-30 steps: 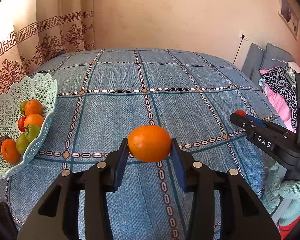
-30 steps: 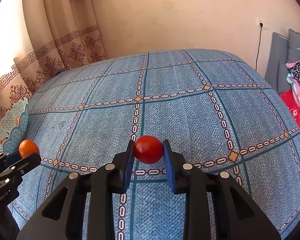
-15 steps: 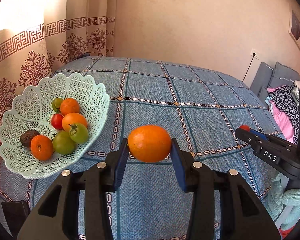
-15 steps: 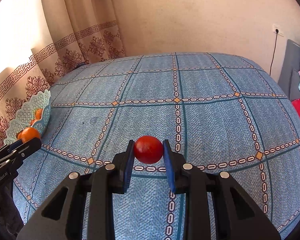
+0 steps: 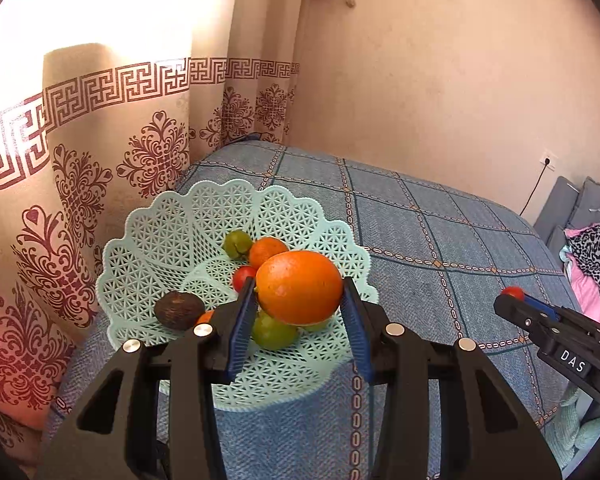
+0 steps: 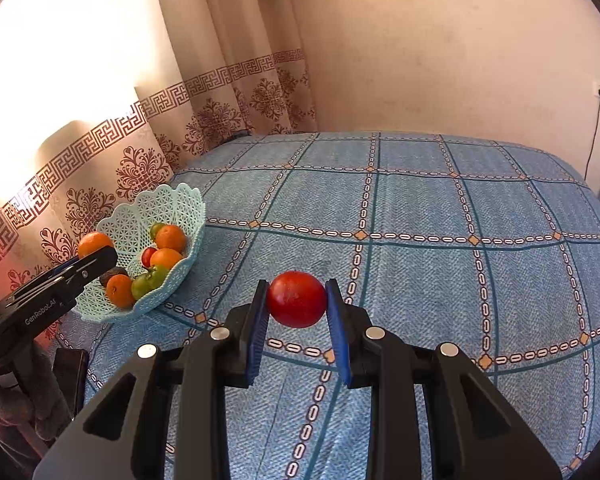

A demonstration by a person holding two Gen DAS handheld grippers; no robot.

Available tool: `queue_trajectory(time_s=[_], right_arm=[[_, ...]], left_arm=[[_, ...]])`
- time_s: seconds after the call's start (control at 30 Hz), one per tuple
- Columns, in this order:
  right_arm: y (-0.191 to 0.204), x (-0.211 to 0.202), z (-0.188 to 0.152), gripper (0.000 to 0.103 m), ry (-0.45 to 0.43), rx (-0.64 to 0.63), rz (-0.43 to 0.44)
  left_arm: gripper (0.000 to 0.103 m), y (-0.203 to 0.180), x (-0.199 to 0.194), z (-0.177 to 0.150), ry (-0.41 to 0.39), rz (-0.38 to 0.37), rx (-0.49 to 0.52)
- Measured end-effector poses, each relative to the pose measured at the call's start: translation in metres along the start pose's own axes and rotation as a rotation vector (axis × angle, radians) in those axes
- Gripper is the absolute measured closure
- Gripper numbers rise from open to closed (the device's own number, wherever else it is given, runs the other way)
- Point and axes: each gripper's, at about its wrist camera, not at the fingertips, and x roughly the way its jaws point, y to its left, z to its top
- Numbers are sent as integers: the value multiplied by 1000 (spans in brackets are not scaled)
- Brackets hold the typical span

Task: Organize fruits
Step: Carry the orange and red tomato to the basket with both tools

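You had the left gripper (image 5: 299, 310) clamped on a large round orange fruit (image 5: 299, 287), its blue pads pressed against the fruit's two sides at its widest part. In the left wrist view it sat at the frame's centre, in front of the pale green lattice plastic basket (image 5: 171, 224), which stood on the blue checked bedspread (image 5: 440, 248) and held a heap of small orange, green and red fruits.

Your right gripper (image 6: 297, 312) was shut on a small glossy red fruit (image 6: 297, 299), centre of its view, well apart from the basket at middle left.

The orange looked firm and fairly heavy, its rind pebbled enough to hold. The red one looked smooth, slippery and probably soft; gripping it across the middle, gently, seemed right.
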Motion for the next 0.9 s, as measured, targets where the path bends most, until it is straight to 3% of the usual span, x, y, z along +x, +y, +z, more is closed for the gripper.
queue_trajectory(time_s=[0.37,0.9], right_arm=[[57,23,9,75,17,-22,78],[134,53,13,75,20,-82,133]], left_arm=[[60,41,8,4,-3,20,-68],[60,59,13,-1,-13,99,-86]])
